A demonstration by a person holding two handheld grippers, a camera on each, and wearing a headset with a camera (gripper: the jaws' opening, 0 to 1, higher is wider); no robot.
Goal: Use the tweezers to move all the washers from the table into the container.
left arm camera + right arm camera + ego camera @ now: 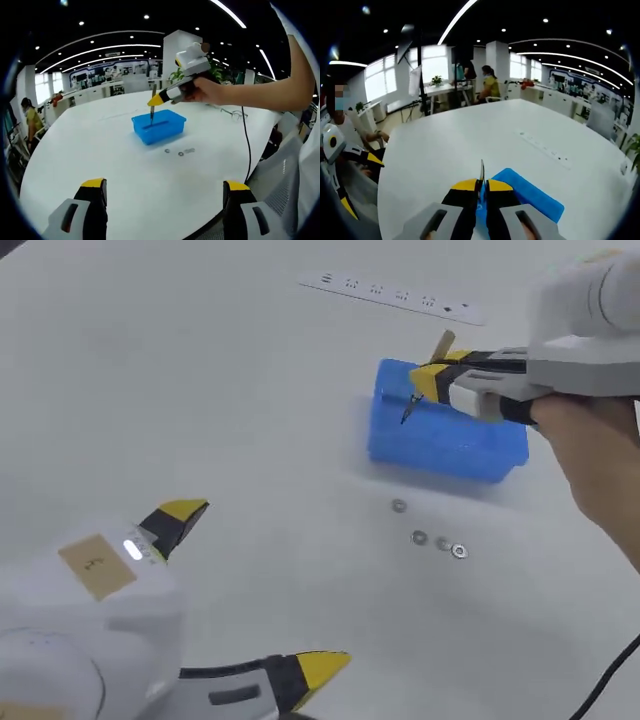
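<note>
A white table [200, 390] takes up the head view, with a power strip [395, 295] lying at its upper middle. In the left gripper view the room behind is an open office with curved ceiling light strips, rows of desks and a person [30, 120] at the far left. A black cable [245, 140] runs across the table on the right.

The blue container [440, 455] sits right of centre in the head view. The washers [419, 537] lie on the table just below it in the frame. One is nearer the container and the others form a short row. They are too small to count surely.

The right gripper [428, 382] comes in from the upper right, held level in a hand [590, 460] above the container. Its jaws are pinched close on the tweezers [410, 408]. The tweezers point steeply down, with their tip over the container's left part. Whether the tip carries a washer cannot be told.

The left gripper [265, 585] sits at the lower left of the head view, well apart from the container. Its jaws are spread wide with nothing between them. In its own view the jaws frame the container and washers at mid-frame.
</note>
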